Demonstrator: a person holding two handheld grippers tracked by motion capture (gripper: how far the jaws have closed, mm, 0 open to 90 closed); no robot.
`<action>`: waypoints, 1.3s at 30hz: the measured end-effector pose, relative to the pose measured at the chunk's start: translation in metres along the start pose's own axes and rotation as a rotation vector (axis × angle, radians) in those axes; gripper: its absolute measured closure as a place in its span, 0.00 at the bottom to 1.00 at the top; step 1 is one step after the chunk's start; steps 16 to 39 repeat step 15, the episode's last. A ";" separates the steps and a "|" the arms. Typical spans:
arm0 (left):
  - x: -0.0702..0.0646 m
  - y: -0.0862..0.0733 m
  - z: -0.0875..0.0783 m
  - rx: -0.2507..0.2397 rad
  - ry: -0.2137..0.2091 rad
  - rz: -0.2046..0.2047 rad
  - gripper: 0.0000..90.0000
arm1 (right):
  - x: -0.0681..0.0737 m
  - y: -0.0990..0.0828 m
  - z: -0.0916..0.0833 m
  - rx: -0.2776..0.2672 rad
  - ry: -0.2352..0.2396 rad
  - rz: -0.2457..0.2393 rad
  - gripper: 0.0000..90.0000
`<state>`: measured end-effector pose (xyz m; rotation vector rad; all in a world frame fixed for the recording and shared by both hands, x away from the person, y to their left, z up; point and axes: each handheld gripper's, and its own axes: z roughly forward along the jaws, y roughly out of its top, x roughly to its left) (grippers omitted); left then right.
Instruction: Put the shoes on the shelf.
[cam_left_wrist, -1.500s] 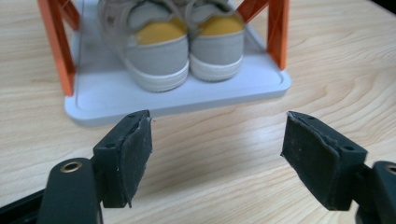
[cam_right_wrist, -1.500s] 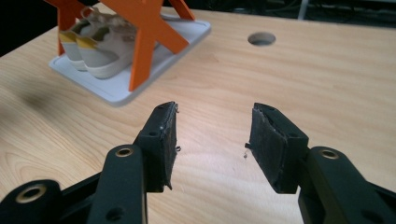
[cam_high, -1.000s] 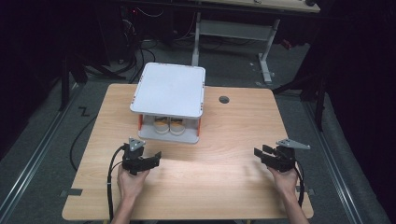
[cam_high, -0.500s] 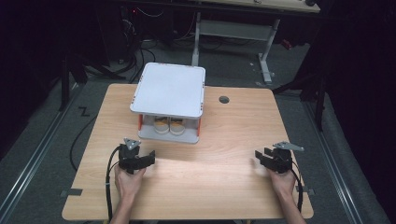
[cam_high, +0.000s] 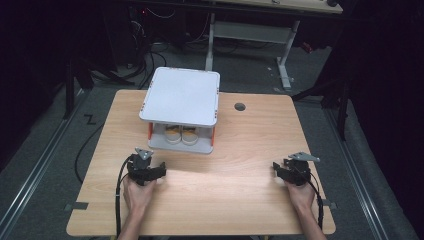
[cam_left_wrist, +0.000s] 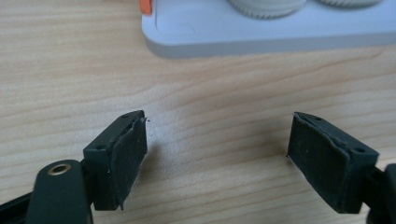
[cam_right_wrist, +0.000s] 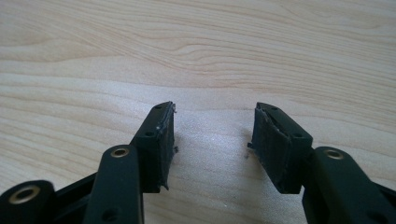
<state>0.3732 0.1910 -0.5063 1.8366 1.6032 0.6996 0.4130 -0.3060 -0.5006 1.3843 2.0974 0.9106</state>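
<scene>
I have both sets of fingers spread wide and empty, the left gripper (cam_high: 146, 172) low on the pale wooden worktop (cam_high: 225, 195) just before the white two-tier rack (cam_high: 181, 97) holding yellow-and-white shoes (cam_high: 181, 135); the right gripper (cam_high: 292, 172), fingers just widening, sits well apart. My worry: reaching under the shelf, I could shove the light rack backward.

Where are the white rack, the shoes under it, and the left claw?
Rack (cam_high: 181, 95): high view, middle of its white top.
Shoes (cam_high: 181, 134): high view, between the pair, on the lower shelf.
Left claw (cam_high: 151, 174): high view, midway between its tips.
</scene>
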 end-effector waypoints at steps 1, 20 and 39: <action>0.001 -0.001 0.000 -0.003 -0.002 -0.001 0.21 | 0.001 0.000 0.000 0.000 -0.006 -0.006 0.54; 0.000 -0.001 -0.001 -0.003 0.000 -0.008 0.22 | 0.001 0.000 0.000 0.004 -0.005 0.001 0.48; 0.000 -0.001 -0.001 -0.003 0.000 -0.008 0.22 | 0.001 0.000 0.000 0.004 -0.005 0.001 0.48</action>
